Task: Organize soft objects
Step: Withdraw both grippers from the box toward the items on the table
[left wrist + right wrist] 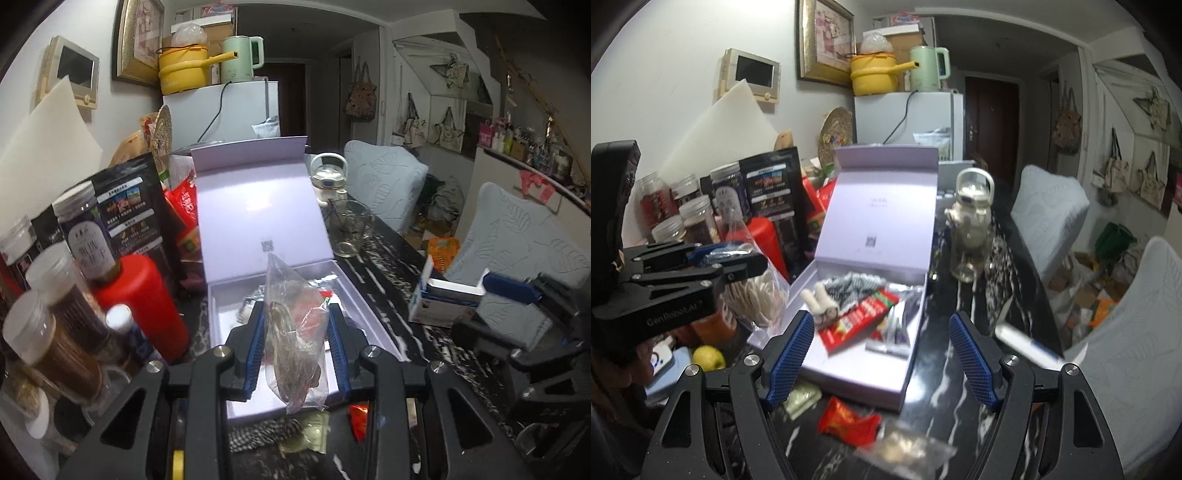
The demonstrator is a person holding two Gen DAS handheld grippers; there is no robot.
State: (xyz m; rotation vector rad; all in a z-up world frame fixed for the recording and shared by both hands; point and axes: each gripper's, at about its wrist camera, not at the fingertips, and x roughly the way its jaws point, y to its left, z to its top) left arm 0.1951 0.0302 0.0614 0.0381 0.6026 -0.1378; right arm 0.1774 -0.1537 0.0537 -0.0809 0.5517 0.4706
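Note:
My left gripper (pixel 297 347) is shut on a clear plastic bag (pixel 295 336) and holds it above the near end of the open lilac box (pixel 373 317). In the right wrist view the left gripper (pixel 738 260) holds the same bag (pixel 757 291), which contains pale stick-like pieces, left of the box (pixel 871 376). The box holds a checked cloth (pixel 853 286), a red packet (pixel 858 323) and foil sachets (pixel 897 325). My right gripper (pixel 881 360) is open and empty over the box's near edge. A red sachet (pixel 847 424), a clear bag (pixel 905 448) and a green sachet (pixel 801 398) lie on the dark marble table (pixel 960 369).
Jars (pixel 62 321), a red bottle (pixel 142 306) and a black pouch (pixel 136 210) crowd the left. A glass cup (pixel 349 229) and a white kettle (pixel 328 181) stand behind the box. A small white carton (pixel 447 299) sits right. A green apple (pixel 709 358) lies at the left.

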